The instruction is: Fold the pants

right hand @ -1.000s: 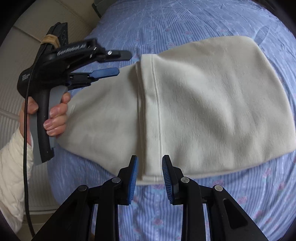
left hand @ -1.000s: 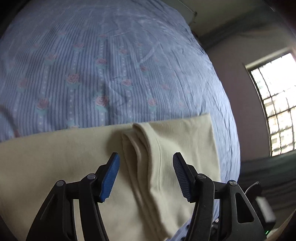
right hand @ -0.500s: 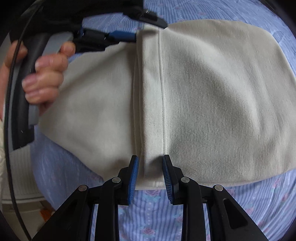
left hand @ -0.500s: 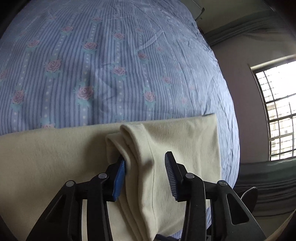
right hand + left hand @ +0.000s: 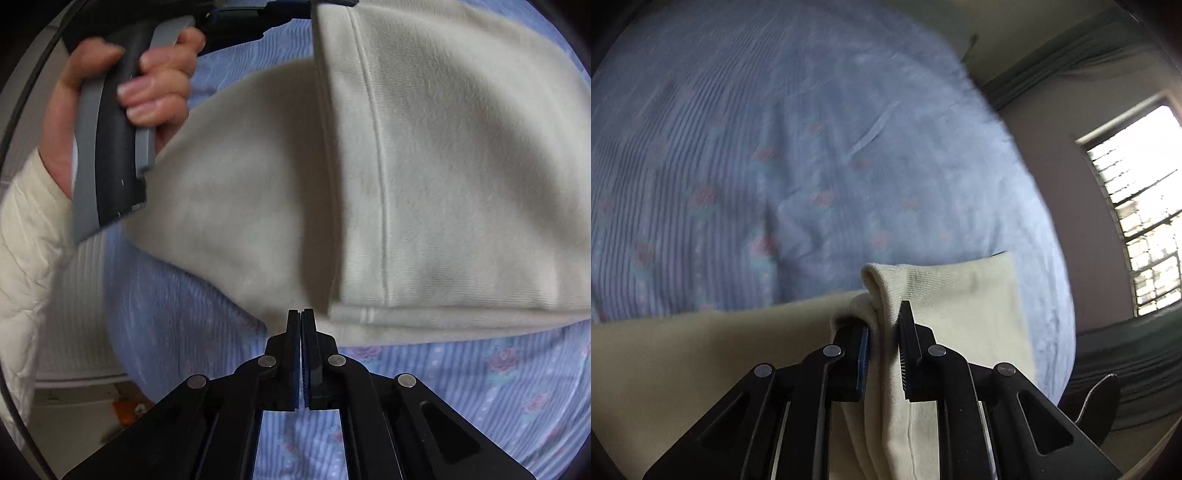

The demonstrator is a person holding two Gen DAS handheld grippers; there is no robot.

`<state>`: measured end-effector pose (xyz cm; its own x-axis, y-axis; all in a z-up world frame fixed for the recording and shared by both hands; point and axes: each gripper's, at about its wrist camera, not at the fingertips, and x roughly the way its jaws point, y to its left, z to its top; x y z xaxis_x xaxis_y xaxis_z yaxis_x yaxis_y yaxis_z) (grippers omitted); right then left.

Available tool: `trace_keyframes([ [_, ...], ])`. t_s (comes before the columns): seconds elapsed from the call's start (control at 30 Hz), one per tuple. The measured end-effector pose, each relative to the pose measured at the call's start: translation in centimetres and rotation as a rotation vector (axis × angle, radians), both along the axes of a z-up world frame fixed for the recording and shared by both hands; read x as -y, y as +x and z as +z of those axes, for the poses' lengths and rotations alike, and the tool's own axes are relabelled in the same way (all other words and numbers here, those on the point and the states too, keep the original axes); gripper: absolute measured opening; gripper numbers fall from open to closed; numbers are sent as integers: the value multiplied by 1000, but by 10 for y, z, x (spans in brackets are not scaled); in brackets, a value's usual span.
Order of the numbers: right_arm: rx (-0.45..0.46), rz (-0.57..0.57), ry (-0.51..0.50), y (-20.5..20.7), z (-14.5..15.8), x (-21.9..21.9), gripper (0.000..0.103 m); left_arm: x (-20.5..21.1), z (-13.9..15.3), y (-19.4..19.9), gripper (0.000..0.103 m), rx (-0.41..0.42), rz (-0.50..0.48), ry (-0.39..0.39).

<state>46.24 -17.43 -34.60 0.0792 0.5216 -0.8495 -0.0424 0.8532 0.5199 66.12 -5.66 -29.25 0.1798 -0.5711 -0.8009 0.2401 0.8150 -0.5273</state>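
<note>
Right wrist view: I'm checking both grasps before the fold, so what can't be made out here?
- Whether the right claw, shut, pinches the pants: fabric edge hidden beside it.
- Left claw tips: cut off by the top edge.
- Bedsheet, left wrist view: motion-blurred.

A bed [image 5: 798, 155] is covered with a blue striped sheet [image 5: 461, 398] printed with pink roses. Beyond it, a barred window [image 5: 1141, 221] gives bright daylight, and a dark green curtain [image 5: 1126, 362] hangs below the window.

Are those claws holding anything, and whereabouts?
The left claw pinches the cream pants at a folded edge. The right claw is shut, apparently on nothing.
</note>
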Motion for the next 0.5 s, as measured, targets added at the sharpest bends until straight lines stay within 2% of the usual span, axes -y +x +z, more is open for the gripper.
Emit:
trace_keyframes([
  [0.03, 2, -23, 5, -2, 3, 2, 3, -4, -11, 1, 16, -37, 19, 20],
  [0.1, 46, -56, -16, -6, 16, 13, 6, -11, -20, 3, 18, -51, 51, 16],
  [0.17, 70, -99, -49, -4, 25, 25, 23, -13, -24, 5, 20, -59, 69, 16],
  [0.2, 86, -114, -72, -1, 28, 24, 36, -11, -25, 6, 20, -58, 67, 32],
  [0.23, 101, -102, -91, 2, 28, 23, 38, -9, -26, 6, 20, -57, 62, 43],
  [0.43, 88, 2, -190, 15, 6, -2, 37, -4, -25, 9, 21, -70, 49, 38],
  [0.47, 76, -2, -200, 16, 0, -3, 35, -4, -25, 10, 21, -69, 42, 45],
  [0.5, 78, -9, -220, 16, -3, -2, 23, -5, -24, 9, 21, -68, 38, 49],
])
